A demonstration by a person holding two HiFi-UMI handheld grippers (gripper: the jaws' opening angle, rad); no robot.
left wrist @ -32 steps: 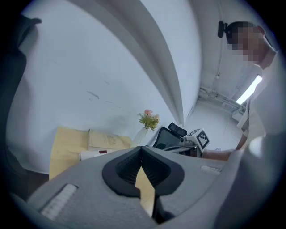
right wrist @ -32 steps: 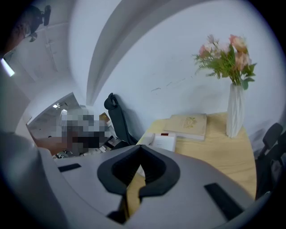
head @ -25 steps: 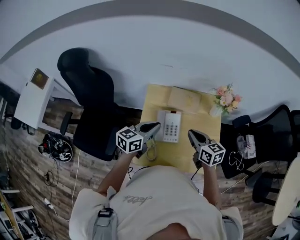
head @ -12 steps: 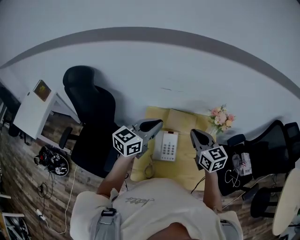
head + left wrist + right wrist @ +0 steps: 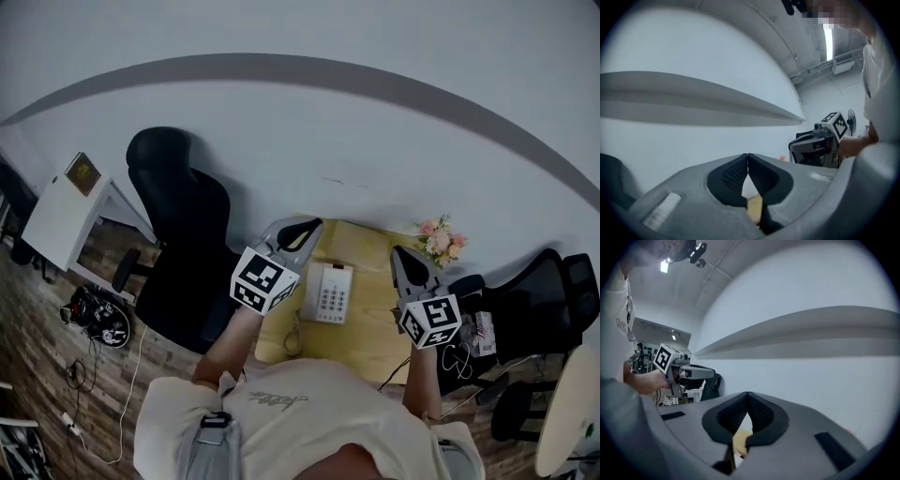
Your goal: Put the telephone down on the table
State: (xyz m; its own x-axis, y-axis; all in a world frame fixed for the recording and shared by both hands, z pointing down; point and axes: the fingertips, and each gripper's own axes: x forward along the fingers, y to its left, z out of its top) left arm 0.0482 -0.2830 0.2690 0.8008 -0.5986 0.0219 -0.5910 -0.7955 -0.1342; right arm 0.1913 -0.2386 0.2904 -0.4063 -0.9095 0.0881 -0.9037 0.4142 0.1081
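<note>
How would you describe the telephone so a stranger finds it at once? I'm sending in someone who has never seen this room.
Find the yellow table against the pale wall, right of the big black chair. The telephone lies near its middle, in front of a tan box and left of the pink flowers. It alone is white with a grid of buttons.

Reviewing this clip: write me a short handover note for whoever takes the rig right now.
Left tongs: shut, empty, held up over the left side of the table.
Right tongs: shut, empty, held up over its right side.
Telephone: lying flat on the table between the two, touched by neither.
Done: it appears to be set down.
Left: nothing obvious; whether the handset sits properly is too small to tell.
</note>
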